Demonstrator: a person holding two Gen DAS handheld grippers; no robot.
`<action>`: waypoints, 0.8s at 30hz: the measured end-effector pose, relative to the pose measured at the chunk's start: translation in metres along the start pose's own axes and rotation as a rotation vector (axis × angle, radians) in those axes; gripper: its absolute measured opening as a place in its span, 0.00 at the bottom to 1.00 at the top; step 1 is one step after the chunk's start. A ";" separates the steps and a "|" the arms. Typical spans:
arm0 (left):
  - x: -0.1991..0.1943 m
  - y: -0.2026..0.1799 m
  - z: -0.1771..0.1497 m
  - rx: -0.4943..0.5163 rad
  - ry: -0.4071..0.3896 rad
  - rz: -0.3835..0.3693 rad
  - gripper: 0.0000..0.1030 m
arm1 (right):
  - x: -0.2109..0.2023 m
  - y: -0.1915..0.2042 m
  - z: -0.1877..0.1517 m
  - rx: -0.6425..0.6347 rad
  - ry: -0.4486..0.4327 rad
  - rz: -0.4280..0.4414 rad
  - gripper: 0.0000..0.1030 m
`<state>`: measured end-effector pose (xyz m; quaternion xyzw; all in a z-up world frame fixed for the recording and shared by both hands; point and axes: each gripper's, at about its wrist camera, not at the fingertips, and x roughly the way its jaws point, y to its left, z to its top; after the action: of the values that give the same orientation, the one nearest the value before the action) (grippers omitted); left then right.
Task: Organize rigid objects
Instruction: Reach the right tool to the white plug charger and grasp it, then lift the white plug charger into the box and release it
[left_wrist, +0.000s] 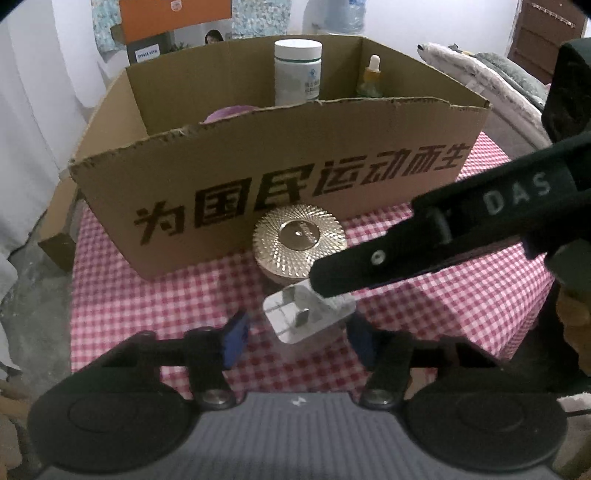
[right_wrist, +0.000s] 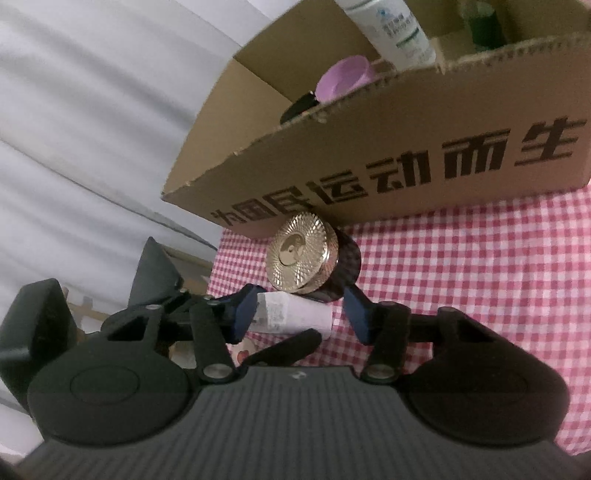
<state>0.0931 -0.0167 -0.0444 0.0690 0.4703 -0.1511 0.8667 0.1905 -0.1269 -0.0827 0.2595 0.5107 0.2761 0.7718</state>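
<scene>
Two grippers crowd one white plug (left_wrist: 308, 314) lying on the checked cloth (left_wrist: 147, 295) just before the gold-lidded jar (left_wrist: 299, 245) — left gripper (left_wrist: 297, 338) and right gripper (right_wrist: 299, 315) both straddle it, apart, neither visibly pressing. Better one closes squarely, then lifts into the box (left_wrist: 258, 155).

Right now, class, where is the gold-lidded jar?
In both views the gold-lidded jar stands on the checked cloth, against the cardboard box's front wall, behind the white plug.

Bench: you see a red-and-white checked cloth (left_wrist: 155, 295) covering it | Behind: you have white curtains (right_wrist: 74, 110), an orange-and-white carton (left_wrist: 173, 22), a water bottle (left_wrist: 347, 14) | Right: you see folded blankets (left_wrist: 491, 74), a brown door (left_wrist: 543, 33)
</scene>
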 end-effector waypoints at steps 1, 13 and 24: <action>0.001 -0.001 0.000 -0.004 0.000 -0.010 0.47 | 0.003 0.001 0.000 -0.001 0.004 -0.002 0.46; 0.001 -0.036 0.000 0.030 -0.008 -0.034 0.46 | -0.009 -0.009 -0.010 0.021 0.009 -0.016 0.41; 0.005 -0.063 0.004 0.056 0.006 -0.019 0.46 | -0.033 -0.029 -0.021 0.077 -0.020 -0.016 0.45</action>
<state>0.0785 -0.0780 -0.0452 0.0890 0.4690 -0.1723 0.8616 0.1651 -0.1681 -0.0887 0.2877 0.5155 0.2474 0.7683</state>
